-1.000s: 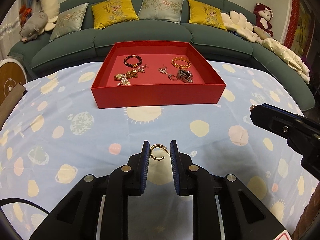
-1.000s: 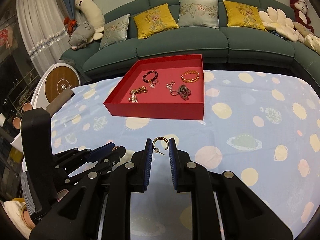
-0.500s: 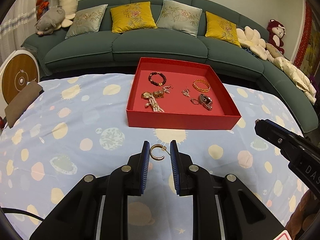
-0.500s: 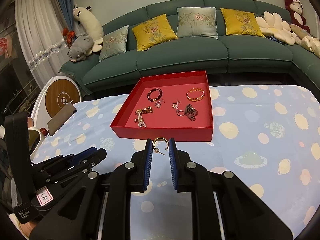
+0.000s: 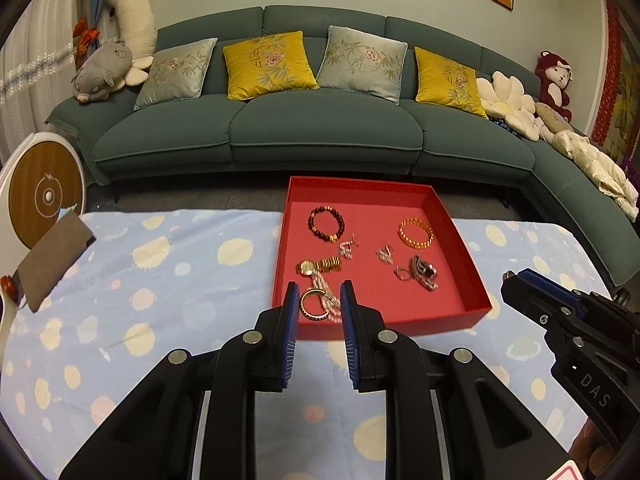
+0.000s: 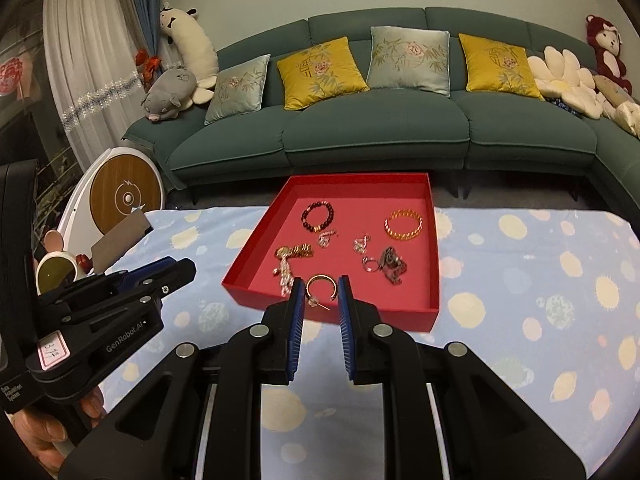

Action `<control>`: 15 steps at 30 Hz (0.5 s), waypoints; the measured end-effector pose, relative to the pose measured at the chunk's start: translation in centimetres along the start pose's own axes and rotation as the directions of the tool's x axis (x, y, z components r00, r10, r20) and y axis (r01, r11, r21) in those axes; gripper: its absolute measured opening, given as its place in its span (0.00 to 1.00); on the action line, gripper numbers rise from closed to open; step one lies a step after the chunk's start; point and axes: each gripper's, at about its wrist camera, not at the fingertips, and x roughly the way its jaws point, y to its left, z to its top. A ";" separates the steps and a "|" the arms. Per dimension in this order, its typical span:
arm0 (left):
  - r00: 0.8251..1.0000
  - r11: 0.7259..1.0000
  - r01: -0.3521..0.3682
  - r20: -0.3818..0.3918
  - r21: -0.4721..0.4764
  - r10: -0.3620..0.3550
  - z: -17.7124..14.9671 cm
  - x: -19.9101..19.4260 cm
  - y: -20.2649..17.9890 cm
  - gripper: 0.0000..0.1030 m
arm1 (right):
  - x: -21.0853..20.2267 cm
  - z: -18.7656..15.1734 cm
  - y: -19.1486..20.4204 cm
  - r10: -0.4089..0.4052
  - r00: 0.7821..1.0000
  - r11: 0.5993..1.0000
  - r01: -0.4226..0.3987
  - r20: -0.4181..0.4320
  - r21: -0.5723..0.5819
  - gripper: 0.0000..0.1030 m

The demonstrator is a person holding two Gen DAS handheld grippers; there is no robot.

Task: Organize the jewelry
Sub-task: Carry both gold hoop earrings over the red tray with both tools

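My left gripper [image 5: 319, 304] is shut on a gold hoop earring [image 5: 313, 305] and holds it over the near edge of the red tray [image 5: 476, 276]. My right gripper [image 6: 320, 294] is shut on a second gold hoop earring [image 6: 320, 285], also over the near edge of the tray [image 6: 248, 256]. In the tray lie a dark bead bracelet [image 5: 326, 224], a gold bracelet [image 5: 416, 233], a gold watch [image 5: 318, 266], a pearl piece, small silver earrings [image 5: 385, 254] and a dark clasp piece [image 5: 424, 272].
The table carries a blue cloth with moons and planets [image 5: 160, 280]. A brown card [image 5: 52, 260] lies at its far left. A green sofa with cushions [image 5: 320, 120] stands behind. Each gripper shows at the side of the other's view.
Both grippers have risen and moved forward with their earrings, from above the cloth to above the tray's near edge. The tray now shows from higher up.
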 end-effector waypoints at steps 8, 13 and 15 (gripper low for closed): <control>1.000 1.000 -0.010 0.003 -0.022 0.011 4.5 5.1 -0.1 0.18 | 4.2 4.7 -2.7 -0.006 0.999 0.998 0.004 0.031 0.055 0.16; 1.000 0.999 0.004 -0.028 -0.050 -0.006 5.1 8.6 0.3 0.18 | 7.3 5.3 -3.3 0.000 1.000 0.999 -0.001 0.018 0.054 0.16; 0.999 0.998 0.005 -0.049 -0.070 -0.009 5.2 10.0 0.4 0.18 | 8.5 5.4 -3.7 0.007 1.000 0.998 -0.007 0.009 0.070 0.16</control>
